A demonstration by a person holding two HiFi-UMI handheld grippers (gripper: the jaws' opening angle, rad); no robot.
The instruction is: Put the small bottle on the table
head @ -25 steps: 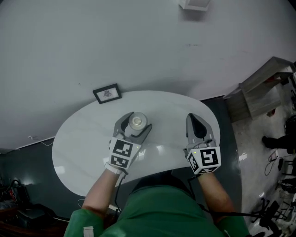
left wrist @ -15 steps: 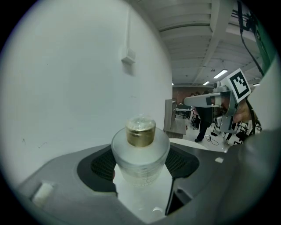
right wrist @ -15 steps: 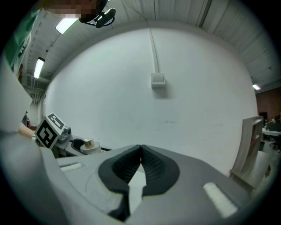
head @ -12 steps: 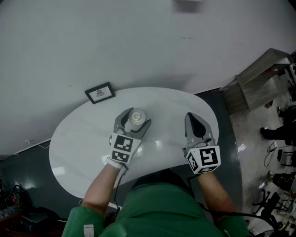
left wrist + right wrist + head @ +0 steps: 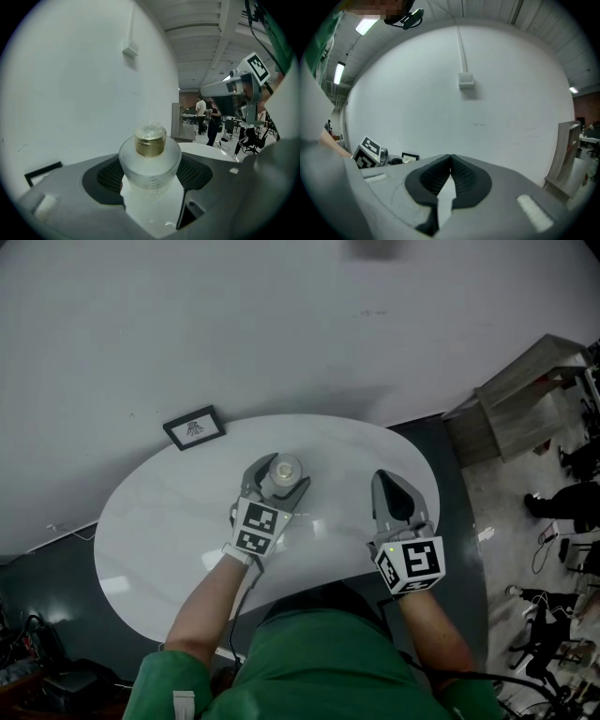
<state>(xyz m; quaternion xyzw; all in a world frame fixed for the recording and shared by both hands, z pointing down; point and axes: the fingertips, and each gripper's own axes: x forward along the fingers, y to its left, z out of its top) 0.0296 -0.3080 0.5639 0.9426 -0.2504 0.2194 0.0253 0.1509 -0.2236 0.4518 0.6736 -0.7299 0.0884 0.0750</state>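
Note:
The small bottle point(image 5: 285, 469) is clear frosted glass with a gold neck and a clear cap. It stands upright between the jaws of my left gripper point(image 5: 279, 465), over the middle of the white oval table point(image 5: 159, 531). In the left gripper view the black pads press on both sides of the bottle point(image 5: 150, 161), so that gripper is shut on it. I cannot tell whether the bottle's base touches the tabletop. My right gripper point(image 5: 387, 477) rests over the table's right part, shut and empty, and its pads point(image 5: 450, 161) meet.
A small black picture frame point(image 5: 194, 427) stands at the table's far left edge against the white wall. A wooden cabinet point(image 5: 525, 399) stands on the floor to the right. Farther right are a person's legs point(image 5: 553, 507) and cables.
My left gripper has moved a little farther from me and to the right with the bottle in it. The right gripper has stayed in place.

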